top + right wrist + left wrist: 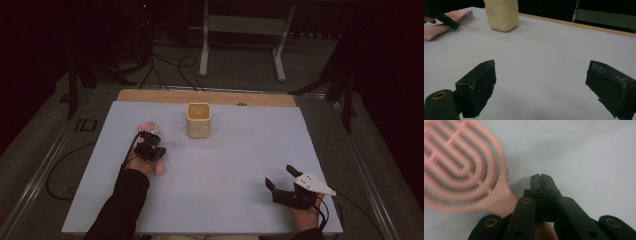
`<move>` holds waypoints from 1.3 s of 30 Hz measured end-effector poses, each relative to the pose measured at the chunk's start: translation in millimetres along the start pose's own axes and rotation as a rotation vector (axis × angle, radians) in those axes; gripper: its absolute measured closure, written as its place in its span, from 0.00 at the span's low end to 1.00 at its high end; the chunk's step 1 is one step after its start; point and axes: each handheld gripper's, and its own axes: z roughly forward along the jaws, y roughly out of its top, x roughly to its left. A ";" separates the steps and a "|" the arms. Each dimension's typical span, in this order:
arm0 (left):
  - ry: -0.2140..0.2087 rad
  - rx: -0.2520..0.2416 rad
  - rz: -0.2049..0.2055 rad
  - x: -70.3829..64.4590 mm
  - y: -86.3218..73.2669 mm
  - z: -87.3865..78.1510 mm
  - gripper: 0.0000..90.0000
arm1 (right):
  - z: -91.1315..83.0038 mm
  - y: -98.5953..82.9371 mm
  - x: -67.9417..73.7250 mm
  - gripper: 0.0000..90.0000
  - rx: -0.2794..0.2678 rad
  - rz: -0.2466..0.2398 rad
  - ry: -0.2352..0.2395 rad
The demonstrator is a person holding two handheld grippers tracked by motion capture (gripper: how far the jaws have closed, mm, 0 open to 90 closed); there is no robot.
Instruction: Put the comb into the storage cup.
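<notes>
Hairbrush (461,167), pink and slotted, lies flat on the white table sheet (220,170), off to the left of the cream cup (199,120) and a little nearer to you than the cup. Your left gripper (150,141) sits right at the near end of the brush head, where the handle begins; the handle's tip pokes out by your hand, on the side away from the cup. In the left gripper view its jaws are pressed together with nothing between them, and the brush head lies just beside them on the sheet, its neck running down next to the jaw links. Whether the jaws touch the brush there, you cannot tell.

Your right gripper (280,176) rests well apart from the cup, far to its right and close to your edge of the sheet. Its jaws stand wide apart over bare sheet, pointing toward the cup.
</notes>
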 end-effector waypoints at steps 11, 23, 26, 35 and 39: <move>-0.009 -0.006 0.007 2.8 -16.3 -11.4 0.98 | 0.5 0.1 0.8 0.10 0.002 -0.003 -0.001; -0.012 -0.044 -0.002 6.5 -25.9 -25.8 0.97 | 1.3 -0.1 1.3 0.10 0.009 0.001 -0.002; -0.011 -0.096 -0.013 5.3 -27.1 -35.8 0.97 | 1.1 -0.3 0.9 0.10 0.009 0.003 -0.004; -0.027 -0.324 -0.023 2.5 -38.6 -74.1 0.62 | 0.6 0.0 0.7 0.10 0.003 0.000 -0.003; 0.014 -0.417 0.003 -3.2 -51.8 -88.0 0.34 | 0.4 0.0 0.4 0.10 -0.001 0.003 0.000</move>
